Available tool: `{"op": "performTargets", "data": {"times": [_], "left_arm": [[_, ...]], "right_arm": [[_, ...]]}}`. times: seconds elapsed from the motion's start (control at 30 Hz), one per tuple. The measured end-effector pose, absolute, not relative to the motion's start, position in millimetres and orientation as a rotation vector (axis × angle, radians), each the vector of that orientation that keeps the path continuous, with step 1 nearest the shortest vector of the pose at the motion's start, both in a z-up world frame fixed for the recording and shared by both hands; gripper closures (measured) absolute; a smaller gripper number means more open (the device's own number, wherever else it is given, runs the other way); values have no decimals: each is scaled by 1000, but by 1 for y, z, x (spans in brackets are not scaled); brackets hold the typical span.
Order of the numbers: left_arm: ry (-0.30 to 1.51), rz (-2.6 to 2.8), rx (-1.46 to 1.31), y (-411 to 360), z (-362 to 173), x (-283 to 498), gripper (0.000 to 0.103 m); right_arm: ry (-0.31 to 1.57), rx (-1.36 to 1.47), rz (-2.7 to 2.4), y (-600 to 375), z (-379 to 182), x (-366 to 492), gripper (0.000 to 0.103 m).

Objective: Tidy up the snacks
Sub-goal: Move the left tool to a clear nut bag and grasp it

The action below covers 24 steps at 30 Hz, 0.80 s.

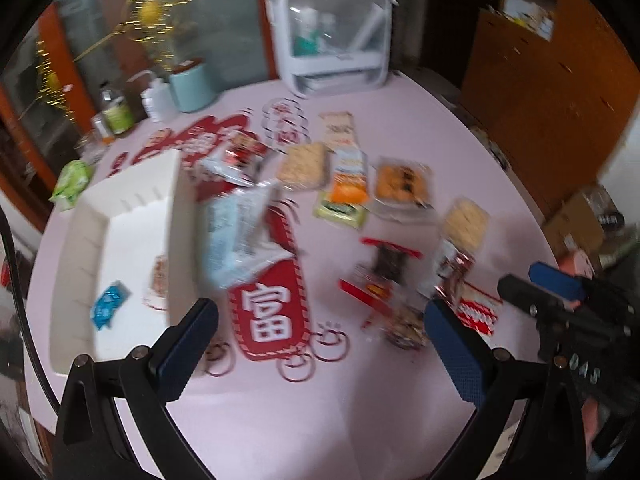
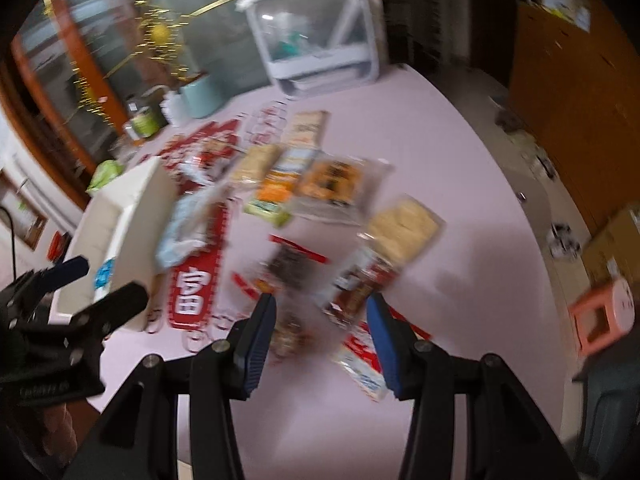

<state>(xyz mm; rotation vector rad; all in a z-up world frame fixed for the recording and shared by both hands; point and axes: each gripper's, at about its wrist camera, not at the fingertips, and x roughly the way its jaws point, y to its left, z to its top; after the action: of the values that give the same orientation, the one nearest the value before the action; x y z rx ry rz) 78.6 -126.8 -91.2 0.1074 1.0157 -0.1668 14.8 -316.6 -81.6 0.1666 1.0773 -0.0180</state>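
Several snack packs lie on a pink table (image 1: 320,420). A white box (image 1: 120,240) at the left holds a small blue packet (image 1: 109,304). A pale blue pack (image 1: 236,236) leans on the box's right wall. Cracker packs (image 1: 306,164) (image 1: 466,220), an orange pack (image 1: 402,184) and a dark jerky pack (image 1: 386,266) lie to the right. My left gripper (image 1: 320,320) is open and empty above the table, beside the box. My right gripper (image 2: 322,316) is open and empty above the jerky pack (image 2: 290,266) and a red-brown pack (image 2: 360,284). Both views are blurred.
A white appliance with a clear front (image 1: 332,32) stands at the table's far edge. A mint cup (image 1: 192,88), bottles (image 1: 116,114) and a green bag (image 1: 72,180) stand at the far left. Red paper decorations (image 1: 268,312) lie on the table. A pink stool (image 2: 604,316) stands off the right edge.
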Motion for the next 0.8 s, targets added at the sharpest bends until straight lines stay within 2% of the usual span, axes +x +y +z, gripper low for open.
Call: {"op": "performTargets", "data": {"times": [0.3,0.6,0.77,0.8], "left_arm": [[1124,-317,231,-181,-152,83,1],[1251,-345,226,-205,-213,106,1],[1286,-343,260,-213,-234,112,3],[1291,-338,273,-215,-238,113,7]], "right_arm": [[1233,331,-99,-350,-141,9,55],[1281,443,-126,-364,-170,6,55],[1302,507,-137,-372,-180,7,55],[1304,510,-140,-372,-181,8,55]]}}
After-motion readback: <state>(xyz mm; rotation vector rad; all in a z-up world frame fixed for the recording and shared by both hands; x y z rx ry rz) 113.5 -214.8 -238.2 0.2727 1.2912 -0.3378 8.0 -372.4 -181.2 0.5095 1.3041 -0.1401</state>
